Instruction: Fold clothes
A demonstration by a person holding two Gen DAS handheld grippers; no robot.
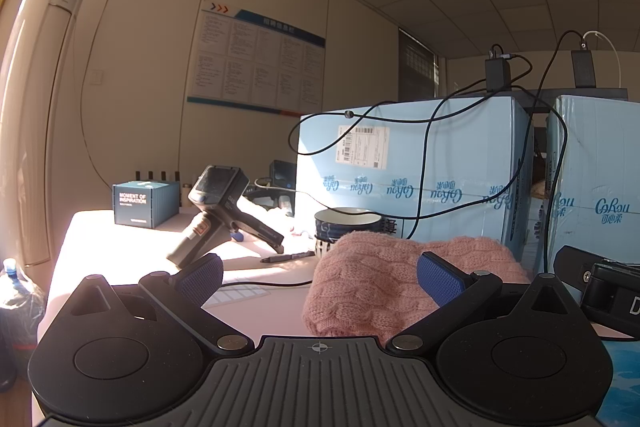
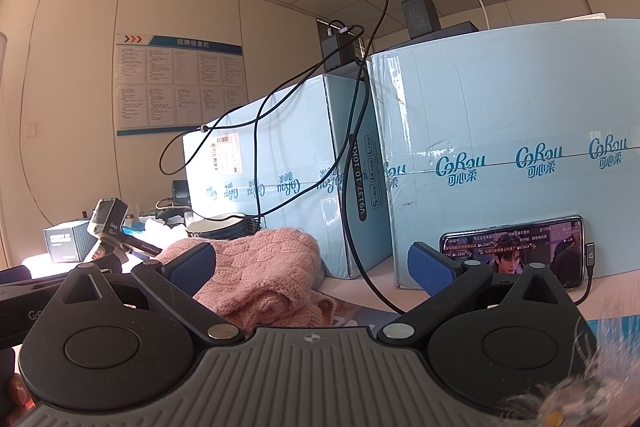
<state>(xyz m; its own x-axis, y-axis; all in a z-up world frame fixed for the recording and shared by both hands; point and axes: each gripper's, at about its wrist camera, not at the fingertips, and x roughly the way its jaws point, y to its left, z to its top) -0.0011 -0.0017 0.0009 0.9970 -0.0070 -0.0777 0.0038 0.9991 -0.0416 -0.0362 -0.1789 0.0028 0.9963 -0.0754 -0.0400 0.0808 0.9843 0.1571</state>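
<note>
A pink cable-knit sweater (image 1: 404,279) (image 2: 256,267) lies bunched in a soft, rounded heap on the table, not spread flat. Its folds are loose and uneven, with a rumpled edge trailing toward the camera in the right wrist view. It sits just in front of a dark bowl and close to the foot of a pale blue cardboard box.
</note>
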